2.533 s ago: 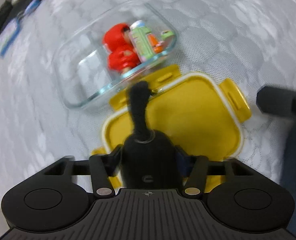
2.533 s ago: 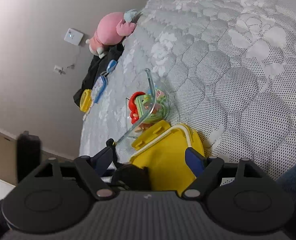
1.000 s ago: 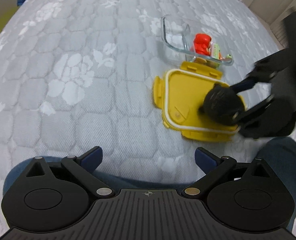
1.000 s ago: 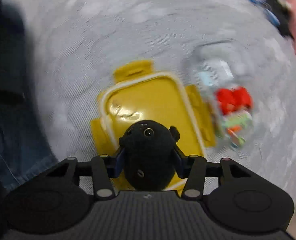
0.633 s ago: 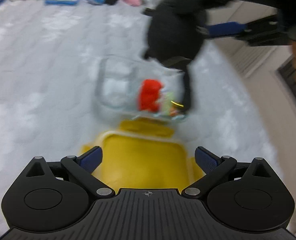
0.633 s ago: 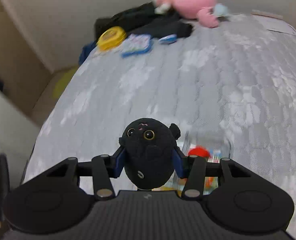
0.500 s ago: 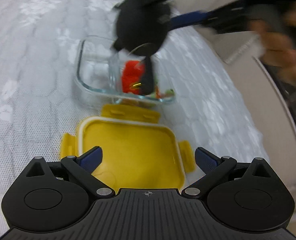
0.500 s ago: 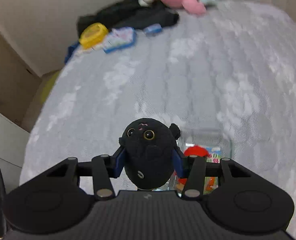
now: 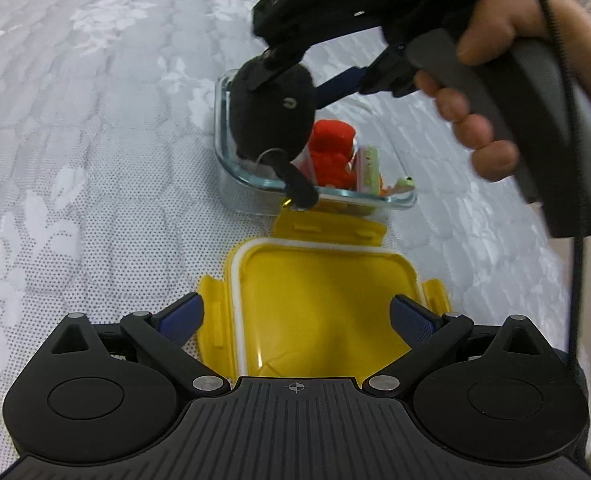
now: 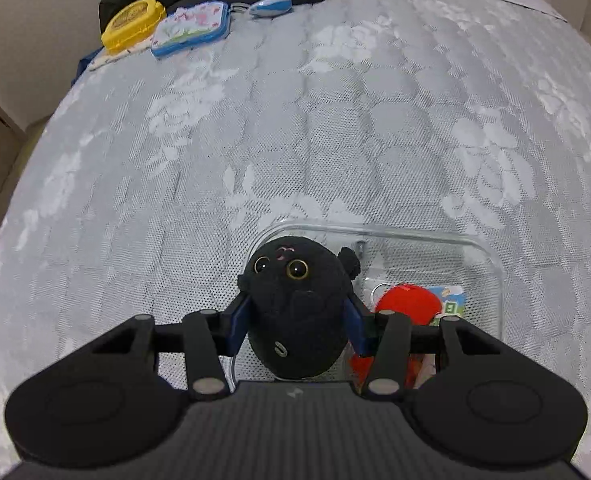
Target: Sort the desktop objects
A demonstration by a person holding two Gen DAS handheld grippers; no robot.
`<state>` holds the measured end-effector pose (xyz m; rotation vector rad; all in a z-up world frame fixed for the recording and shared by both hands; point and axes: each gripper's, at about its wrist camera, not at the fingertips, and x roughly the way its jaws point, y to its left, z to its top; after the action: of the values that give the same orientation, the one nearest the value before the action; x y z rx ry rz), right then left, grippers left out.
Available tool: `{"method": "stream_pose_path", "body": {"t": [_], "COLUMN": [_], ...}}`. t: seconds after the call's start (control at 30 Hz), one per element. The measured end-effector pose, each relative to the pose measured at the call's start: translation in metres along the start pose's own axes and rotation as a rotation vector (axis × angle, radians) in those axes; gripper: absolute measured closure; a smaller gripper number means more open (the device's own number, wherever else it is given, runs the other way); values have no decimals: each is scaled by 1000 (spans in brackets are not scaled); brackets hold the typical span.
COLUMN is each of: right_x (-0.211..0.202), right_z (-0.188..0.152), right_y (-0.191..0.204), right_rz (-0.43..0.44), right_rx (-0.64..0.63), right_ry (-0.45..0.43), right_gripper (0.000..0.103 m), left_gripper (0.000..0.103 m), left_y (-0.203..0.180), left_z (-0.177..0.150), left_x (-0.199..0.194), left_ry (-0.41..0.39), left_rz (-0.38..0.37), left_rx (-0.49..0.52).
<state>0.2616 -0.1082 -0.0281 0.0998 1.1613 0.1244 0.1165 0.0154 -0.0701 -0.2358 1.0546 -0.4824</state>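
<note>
Where grey quilted bed (image 10: pixel 335 140) stretches ahead to wall-side clutter, right gripper (image 10: pixel 297 320) clamping black plush (image 10: pixel 295 304), face forward, over glass container (image 10: pixel 475 252), left gripper (image 9: pixel 295 316) wide, empty

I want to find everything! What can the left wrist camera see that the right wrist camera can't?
Only the left wrist view shows the yellow lid, the hand holding the right gripper, and the open left gripper.

Only the right wrist view shows the toy's eyes.

Both show the black plush toy, the glass container and the red toy.
</note>
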Motion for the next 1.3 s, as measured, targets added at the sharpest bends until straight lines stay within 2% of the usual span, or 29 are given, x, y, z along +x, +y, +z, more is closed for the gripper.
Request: {"method": "stream_pose_path", "body": {"t": [0.3,0.4,0.5,0.57,0.7,0.8,0.83,0.87,0.93,1.1,1.23,1.3], "right_x": [16,21,29,27,1,-20,-26,-30,-37,-40,-24,-12], "right_z": [-3,-3,-4,-4,-2,2,4,4,4,0,-8,-11], "right_y": [-1,2,2,0,-5,-8,-9,-8,-6,-9,-10,-8], "right_rz": [-20,-36,-39,-23,4,23,31,35,30,29,63,81], "right_rx": [20,-16,-20,-5,-11,-33,-45,-66,-118,-145,-125,-114], "right_ry": [1,18,60,61,-29,-59,-59,-52,-35,24,106,142], "right_gripper": [50,45,36,36,36,44,54,74,96,94,88,88], "left_gripper": [1,0,0,0,0,0,0,0,0,0,0,0], "left_y": [10,12,15,16,19,19,19,19,19,19,16,16], "left_z": [0,0,1,2,2,2,2,2,2,1,0,0], "left_x": [0,0,0,2,3,3,4,4,6,9,12,13], "left_ry": [12,21,26,28,38,44,48,53,58,74,86,93], "left_rz": [7,0,-3,2,8,8,9,11,12,17,20,19], "left_rx": [-37,-46,-57,-61,-74,-71,-71,-70,-69,-68,-53,-49]}}
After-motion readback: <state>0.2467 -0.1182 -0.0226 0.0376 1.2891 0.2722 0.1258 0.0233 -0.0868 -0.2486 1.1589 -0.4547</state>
